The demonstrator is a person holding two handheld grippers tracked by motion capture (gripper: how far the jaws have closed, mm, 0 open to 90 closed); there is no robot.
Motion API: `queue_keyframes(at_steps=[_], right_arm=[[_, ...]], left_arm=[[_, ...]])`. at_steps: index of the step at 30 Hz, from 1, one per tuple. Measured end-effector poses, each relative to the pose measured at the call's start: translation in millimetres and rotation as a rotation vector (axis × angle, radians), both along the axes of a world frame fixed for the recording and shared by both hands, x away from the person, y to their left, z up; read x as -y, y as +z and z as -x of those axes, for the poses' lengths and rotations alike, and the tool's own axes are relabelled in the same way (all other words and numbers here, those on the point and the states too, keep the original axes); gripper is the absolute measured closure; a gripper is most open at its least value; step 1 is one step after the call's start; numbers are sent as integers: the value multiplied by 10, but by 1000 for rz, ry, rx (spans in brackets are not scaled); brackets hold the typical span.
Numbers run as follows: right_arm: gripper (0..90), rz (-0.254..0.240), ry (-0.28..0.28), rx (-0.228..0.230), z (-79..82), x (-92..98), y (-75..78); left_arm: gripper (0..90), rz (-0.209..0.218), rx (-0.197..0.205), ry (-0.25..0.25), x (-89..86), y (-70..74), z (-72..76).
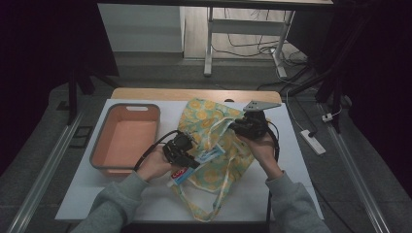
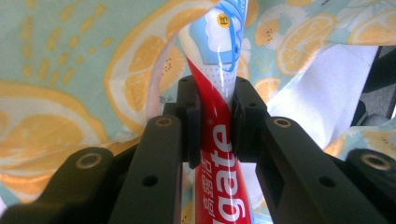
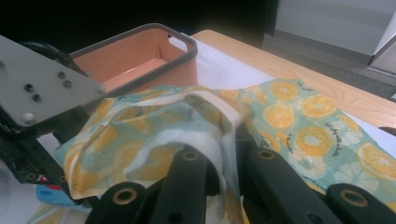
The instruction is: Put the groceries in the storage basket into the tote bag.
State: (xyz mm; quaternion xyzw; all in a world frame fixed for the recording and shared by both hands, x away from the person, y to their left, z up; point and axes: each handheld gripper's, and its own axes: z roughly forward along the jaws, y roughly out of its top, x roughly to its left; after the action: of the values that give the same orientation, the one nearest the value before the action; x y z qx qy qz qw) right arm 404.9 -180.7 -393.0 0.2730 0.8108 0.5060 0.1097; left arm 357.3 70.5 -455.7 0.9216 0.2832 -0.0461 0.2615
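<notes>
A red, white and blue toothpaste tube (image 1: pixel 206 158) lies slanted across a cloth bag (image 1: pixel 206 116) printed with orange slices, in the middle of the white table. My left gripper (image 1: pixel 192 162) is shut on the tube's middle. In the left gripper view the pads (image 2: pixel 192 123) pinch the tube (image 2: pixel 217 42), whose far end points into the bag's fabric (image 2: pixel 60 70). My right gripper (image 1: pixel 234 127) is shut on the bag's upper rim. In the right gripper view the bag's edge (image 3: pixel 219 109) is held raised between the jaws, with the lining showing.
An empty orange tub (image 1: pixel 104 145) with a grey rim stands left of the bag; it also appears in the right gripper view as the tub (image 3: pixel 184 42). The bag's long straps (image 1: pixel 218 201) trail toward the near table edge. A power strip (image 1: pixel 313 141) lies on the floor at right.
</notes>
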Motion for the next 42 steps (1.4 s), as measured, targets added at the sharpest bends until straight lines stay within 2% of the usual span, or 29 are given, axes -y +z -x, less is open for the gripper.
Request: queue_keyframes(at_steps=[16, 22, 29, 37, 42], right_arm=[[879, -14, 48, 0, 83, -89, 41], [879, -31, 70, -23, 90, -120, 27], [879, -18, 82, -22, 122, -140, 40], [878, -13, 53, -43, 69, -49, 20], [878, -19, 64, -43, 87, -77, 26]], left_arm=[[753, -4, -3, 41, 106, -82, -119], [753, 25, -3, 58, 138, -80, -154], [752, 31, 21, 92, 156, -104, -201], [752, 0, 15, 113, 113, -130, -239], [752, -7, 23, 115, 155, -137, -249]])
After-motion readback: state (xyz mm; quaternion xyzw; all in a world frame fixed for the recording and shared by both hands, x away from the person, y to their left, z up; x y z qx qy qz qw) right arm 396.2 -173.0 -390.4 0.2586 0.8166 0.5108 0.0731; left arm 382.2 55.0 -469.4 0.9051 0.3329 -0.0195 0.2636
